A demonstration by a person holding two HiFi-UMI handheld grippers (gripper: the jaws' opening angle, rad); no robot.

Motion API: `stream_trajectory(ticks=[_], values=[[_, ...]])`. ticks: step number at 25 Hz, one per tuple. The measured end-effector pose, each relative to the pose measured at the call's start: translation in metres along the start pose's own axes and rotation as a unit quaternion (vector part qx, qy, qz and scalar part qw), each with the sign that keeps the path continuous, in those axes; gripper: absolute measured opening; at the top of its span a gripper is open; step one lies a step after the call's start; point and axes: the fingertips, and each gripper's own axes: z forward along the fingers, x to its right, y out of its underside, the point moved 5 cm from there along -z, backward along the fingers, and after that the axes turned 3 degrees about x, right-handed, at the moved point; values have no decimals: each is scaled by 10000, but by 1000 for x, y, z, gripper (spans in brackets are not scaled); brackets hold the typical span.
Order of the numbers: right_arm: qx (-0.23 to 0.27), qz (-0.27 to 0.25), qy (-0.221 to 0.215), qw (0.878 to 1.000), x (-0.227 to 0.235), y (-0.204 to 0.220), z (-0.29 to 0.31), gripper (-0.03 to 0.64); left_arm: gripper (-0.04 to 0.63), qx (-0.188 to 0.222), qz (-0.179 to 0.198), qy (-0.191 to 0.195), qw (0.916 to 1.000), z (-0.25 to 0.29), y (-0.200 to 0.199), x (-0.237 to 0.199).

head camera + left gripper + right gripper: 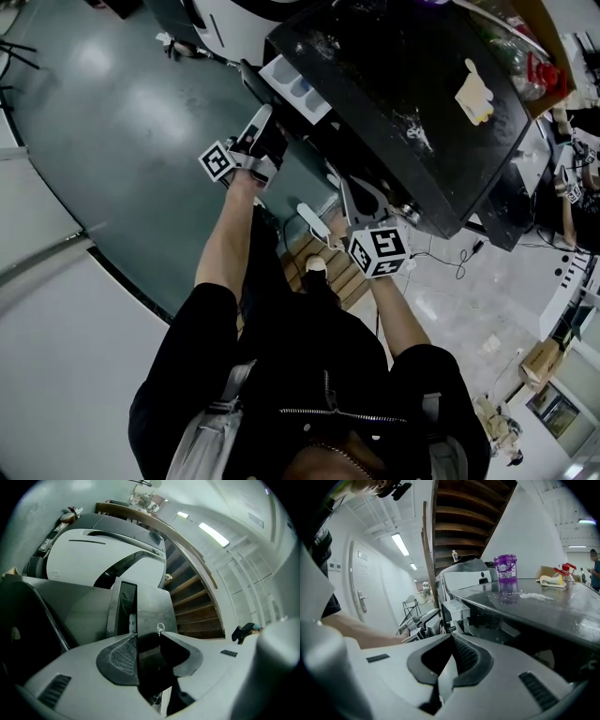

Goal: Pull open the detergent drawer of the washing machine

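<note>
So, my left fingers are pinching the dark front of the detergent drawer, which stands open from the washing machine at 12 o'clock in the head view. Right fingers are pressed together, empty, at the drawer's 5 o'clock.

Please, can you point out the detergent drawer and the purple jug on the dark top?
detergent drawer (298,87), head view, on its white tray.
purple jug (505,569), right gripper view, on the middle of its body.
</note>
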Motion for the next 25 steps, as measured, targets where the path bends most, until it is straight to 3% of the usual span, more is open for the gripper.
stream_trajectory(ticks=[25], values=[[-95, -162, -473, 9987, -12, 1, -3, 6, 146, 39, 99, -35, 9999, -57, -10, 28]])
